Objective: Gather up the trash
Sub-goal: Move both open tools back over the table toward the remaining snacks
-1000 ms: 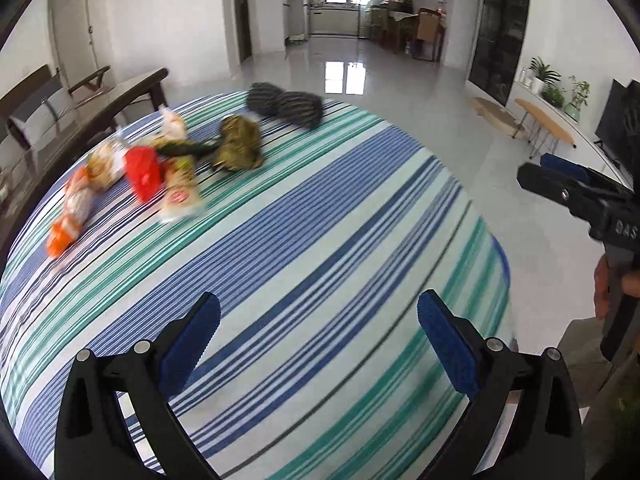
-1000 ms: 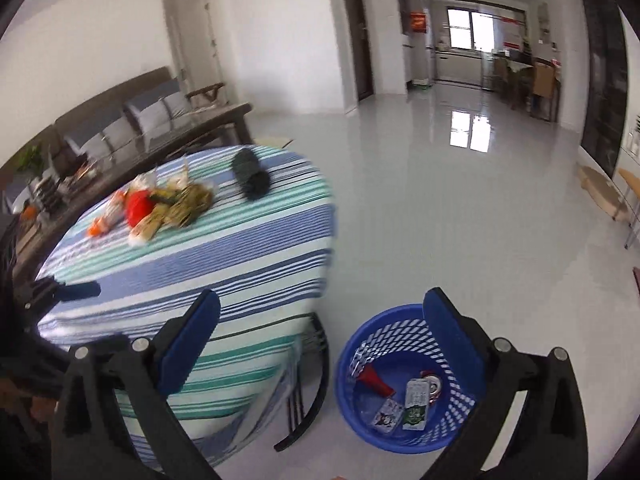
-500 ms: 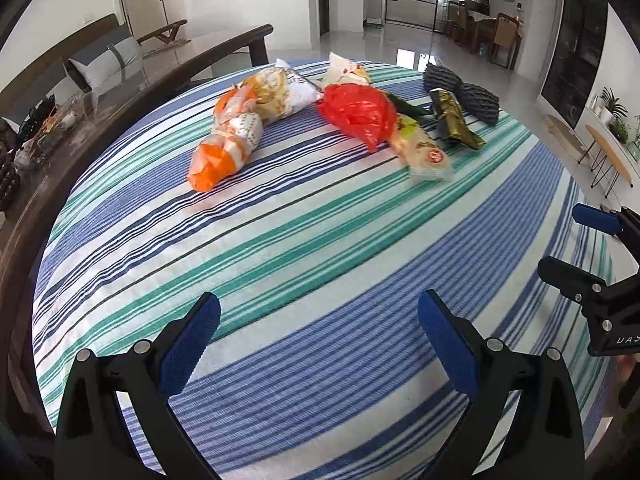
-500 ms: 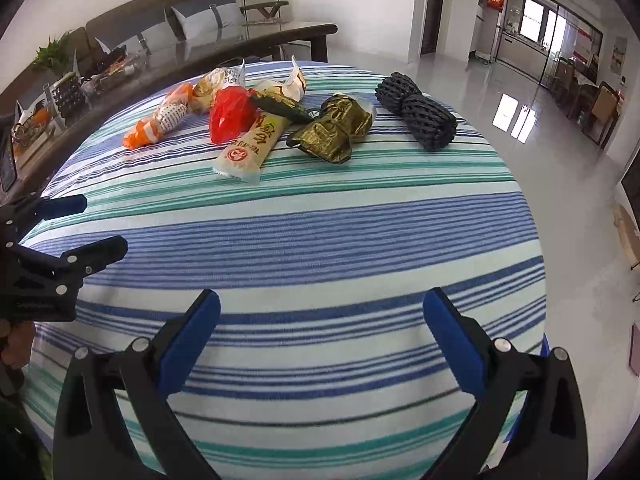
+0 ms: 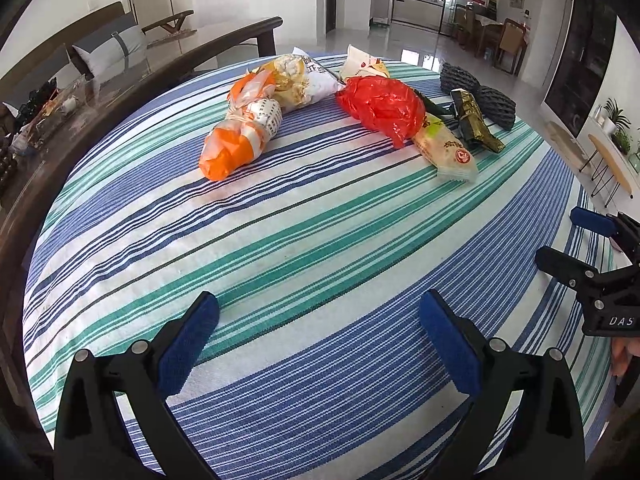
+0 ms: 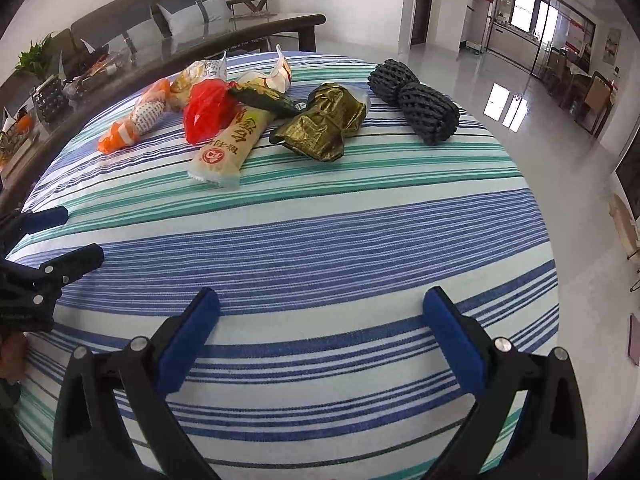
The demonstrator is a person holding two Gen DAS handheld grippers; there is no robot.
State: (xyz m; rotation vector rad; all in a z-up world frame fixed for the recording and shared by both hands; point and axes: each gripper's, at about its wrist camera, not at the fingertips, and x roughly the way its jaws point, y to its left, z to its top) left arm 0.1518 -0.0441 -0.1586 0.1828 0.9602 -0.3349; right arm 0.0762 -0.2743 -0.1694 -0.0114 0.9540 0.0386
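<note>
A bright living room with a glossy pale floor (image 6: 540, 92) surrounds you, a dark wooden sofa (image 6: 168, 12) with grey cushions behind and a glazed kitchen doorway at about 1 o'clock in the right wrist view. Under both tools lies the desk, covered in a cloth (image 5: 320, 240) striped blue, green and white.

The trash sits in a loose cluster at the far side of the desk, around 12 o'clock from your left claw (image 5: 320, 344): an orange and white bag (image 5: 240, 136), a pale printed snack bag (image 5: 300, 80) touching it, a crumpled red plastic bag (image 5: 384, 106), a long cream wrapper (image 5: 446, 148) poking from under the red one, a gold-green foil wrapper (image 5: 474, 122), and a black mesh roll (image 5: 480, 94) furthest right.

Your left claw is spread wide above bare cloth, holding nothing. Your right claw (image 6: 320, 344) is likewise spread and empty, with the foil wrapper at its 12 o'clock. Each tool shows at the edge of the other's view.
</note>
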